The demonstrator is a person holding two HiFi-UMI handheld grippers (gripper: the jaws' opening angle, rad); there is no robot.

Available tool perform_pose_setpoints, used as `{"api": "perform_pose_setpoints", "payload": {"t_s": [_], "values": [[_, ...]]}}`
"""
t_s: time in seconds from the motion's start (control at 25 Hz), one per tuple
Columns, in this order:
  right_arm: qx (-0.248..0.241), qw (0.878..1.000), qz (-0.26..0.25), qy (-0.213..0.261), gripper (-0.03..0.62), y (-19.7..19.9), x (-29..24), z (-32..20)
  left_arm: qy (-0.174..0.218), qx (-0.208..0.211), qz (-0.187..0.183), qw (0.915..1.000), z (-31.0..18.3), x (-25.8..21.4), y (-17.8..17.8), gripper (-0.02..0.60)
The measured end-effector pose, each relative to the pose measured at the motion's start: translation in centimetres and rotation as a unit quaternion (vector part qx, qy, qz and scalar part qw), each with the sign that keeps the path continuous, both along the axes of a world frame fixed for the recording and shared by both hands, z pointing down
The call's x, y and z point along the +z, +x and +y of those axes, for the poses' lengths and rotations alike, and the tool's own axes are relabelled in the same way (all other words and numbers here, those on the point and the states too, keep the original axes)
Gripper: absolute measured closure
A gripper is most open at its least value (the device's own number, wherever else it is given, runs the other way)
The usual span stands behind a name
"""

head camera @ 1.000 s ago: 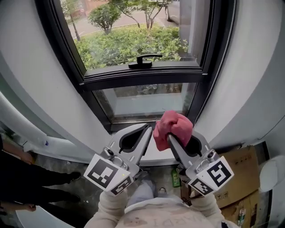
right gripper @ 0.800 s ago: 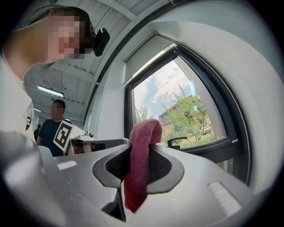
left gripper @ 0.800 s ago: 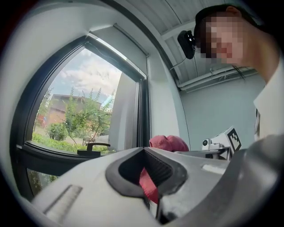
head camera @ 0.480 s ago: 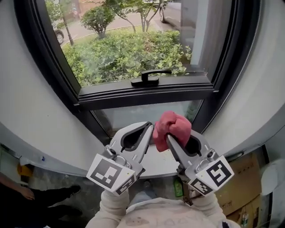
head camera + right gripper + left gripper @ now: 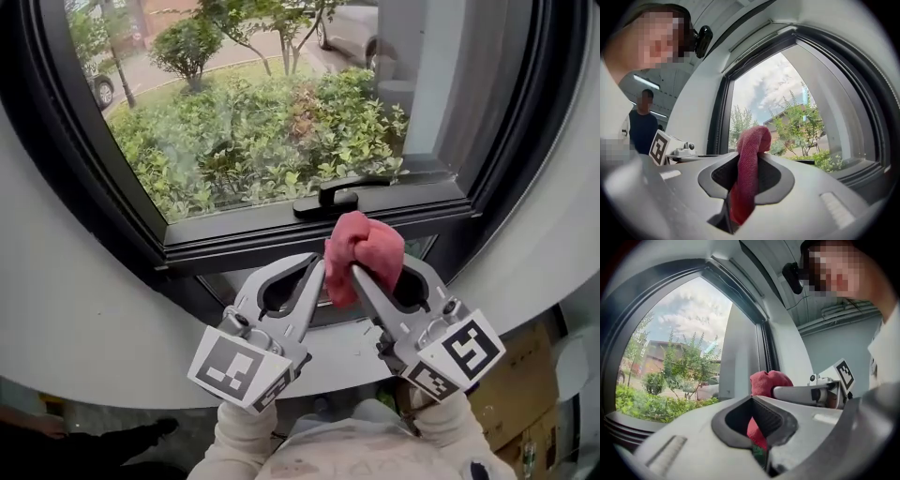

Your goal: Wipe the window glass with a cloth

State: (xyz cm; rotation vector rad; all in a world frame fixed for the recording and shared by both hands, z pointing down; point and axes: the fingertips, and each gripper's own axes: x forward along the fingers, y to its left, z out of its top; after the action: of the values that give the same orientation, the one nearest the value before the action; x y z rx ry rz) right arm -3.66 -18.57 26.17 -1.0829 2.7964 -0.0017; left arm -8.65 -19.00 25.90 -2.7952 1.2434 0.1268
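A bunched red cloth sticks up between the jaws of my right gripper, which is shut on it; the same cloth fills the jaw gap in the right gripper view. My left gripper is beside it on the left, shut with nothing held; the red cloth shows past its jaws. Both point at the window glass, just below the black window handle.
A dark window frame surrounds the glass, with white wall on both sides. Green bushes and a parked car lie outside. A cardboard box sits low right. A person stands behind, in the right gripper view.
Both grippers with the cloth have risen along the window; the view tilted up, so the upper pane now fills most of the frame and the handle sits just above the cloth.
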Motion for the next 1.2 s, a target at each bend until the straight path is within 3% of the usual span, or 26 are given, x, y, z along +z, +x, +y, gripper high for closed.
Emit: {"api": "perform_pose_setpoints", "payload": {"t_s": [0.2,0.44,0.6,0.92,1.2], "values": [[0.017,0.999,0.016,0.026,0.485,-0.8,-3.6,-4.9,-0.004,-0.009,0.008,0.9999,-2.2,0.2,-1.3,0.581],[0.057,0.992,0.063,0.091,0.487,-2.4,-11.6,-12.5,-0.003,-0.040,0.012,0.9991,-4.4,-0.8,-3.4,0.581],[0.068,0.989,0.081,0.104,0.487,-4.1,-16.0,-16.3,0.002,-0.052,0.019,0.9985,-5.4,-1.2,-4.4,0.581],[0.070,0.983,0.102,0.136,0.491,-6.0,-18.1,-17.2,0.004,-0.056,0.032,0.9979,-6.7,-1.4,-5.1,0.581],[0.092,0.982,0.086,0.137,0.493,-2.3,-18.1,-18.0,0.002,-0.050,0.032,0.9982,-7.2,-1.3,-3.7,0.581]]}}
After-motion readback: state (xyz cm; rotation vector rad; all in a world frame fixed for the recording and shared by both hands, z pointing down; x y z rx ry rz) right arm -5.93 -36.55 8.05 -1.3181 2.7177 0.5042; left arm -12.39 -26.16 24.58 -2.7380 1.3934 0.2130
